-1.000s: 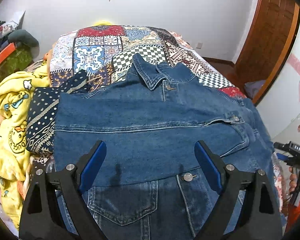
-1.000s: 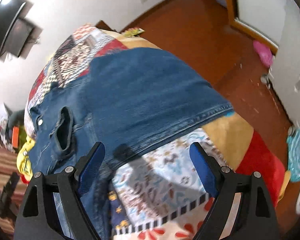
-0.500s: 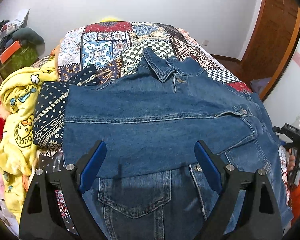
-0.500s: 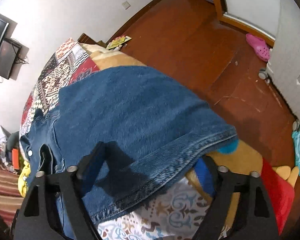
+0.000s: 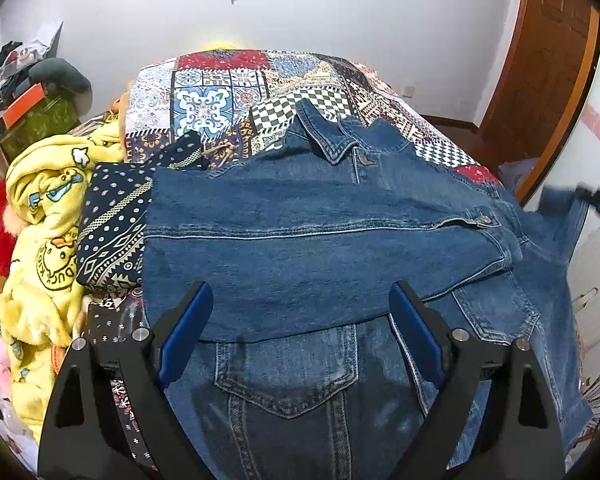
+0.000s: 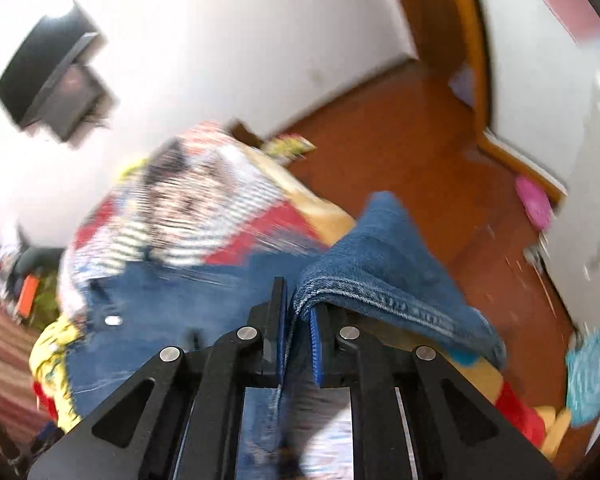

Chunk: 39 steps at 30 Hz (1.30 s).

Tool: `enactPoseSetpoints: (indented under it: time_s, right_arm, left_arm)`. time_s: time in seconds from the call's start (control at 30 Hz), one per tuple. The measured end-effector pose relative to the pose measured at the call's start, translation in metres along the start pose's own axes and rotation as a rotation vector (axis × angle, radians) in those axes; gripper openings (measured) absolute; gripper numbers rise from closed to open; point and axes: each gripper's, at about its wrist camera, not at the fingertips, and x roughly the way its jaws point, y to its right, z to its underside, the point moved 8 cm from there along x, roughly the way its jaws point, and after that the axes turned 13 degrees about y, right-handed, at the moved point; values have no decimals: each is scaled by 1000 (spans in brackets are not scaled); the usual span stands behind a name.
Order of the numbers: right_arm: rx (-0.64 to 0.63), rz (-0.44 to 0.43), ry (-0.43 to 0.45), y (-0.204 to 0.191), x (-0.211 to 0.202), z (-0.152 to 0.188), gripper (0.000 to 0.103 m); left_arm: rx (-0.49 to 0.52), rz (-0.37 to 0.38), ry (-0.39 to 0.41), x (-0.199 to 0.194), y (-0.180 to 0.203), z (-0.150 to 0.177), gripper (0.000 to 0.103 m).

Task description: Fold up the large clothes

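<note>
One denim jacket (image 5: 324,248), spread across the bed (image 5: 228,92), collar twd far edge. My left gripper (image 5: 300,332): jaws wide, nothing btwn, over jacket's near part. My right gripper (image 6: 298,312): clamped on jacket hem, bed's right edge.

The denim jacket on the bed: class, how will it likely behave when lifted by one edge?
The denim jacket will probably sag: its hem droops over the right gripper clamping it. It is likely heavyish, being thick and layered. It seems unlikely to slip, with coarse weave between the pads.
</note>
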Motion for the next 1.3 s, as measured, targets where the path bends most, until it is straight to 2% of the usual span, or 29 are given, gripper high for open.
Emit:
enactPoseSetpoints:
  time_s: [0.1,0.2,0.33,0.4,0.6,0.77,0.83,0.87,0.9,0.97,1.13,1.3]
  right_arm:
    - [-83,-126,37,-59,-17,-10,8]
    - [-196,-242,28,-115,-27,-1,8]
    - [-297,-337,-49,-164,-18,42,8]
    - [-311,-344,-111,-171,-5,66,8]
    - [-293,-320,-343,-156,35,144,8]
    - [-314,-295,-402,-141,33,162,9]
    - [-304,-298,-412,-133,24,160,19]
    - [-298,-295,-414,-130,21,157,27]
    - [-295,-295,-414,-127,16,155,32]
    - [-302,-292,-385,-114,6,144,33]
    - [-310,-189,-245,-65,-17,101,38]
    - [-284,-76,-113,-22,-34,63,57]
  left_arm:
    - [-6,-3,10,-5,-4,-2,90]
    - [-9,-7,22,-10,-8,-3,90]
    - [-19,-7,23,-14,-12,-3,90]
    - [-20,-1,20,-15,-13,-2,90]
    - [7,16,13,-19,-4,-1,90]
    - [74,50,11,-17,24,-8,90]
    - [117,71,20,-16,43,-17,90]
    - [132,80,24,-16,51,-21,90]
    - [146,91,29,-15,59,-25,90]
    - [175,130,40,-13,82,-37,90]
    - [252,227,45,-1,144,-61,90]
    - [351,293,19,23,209,-68,90]
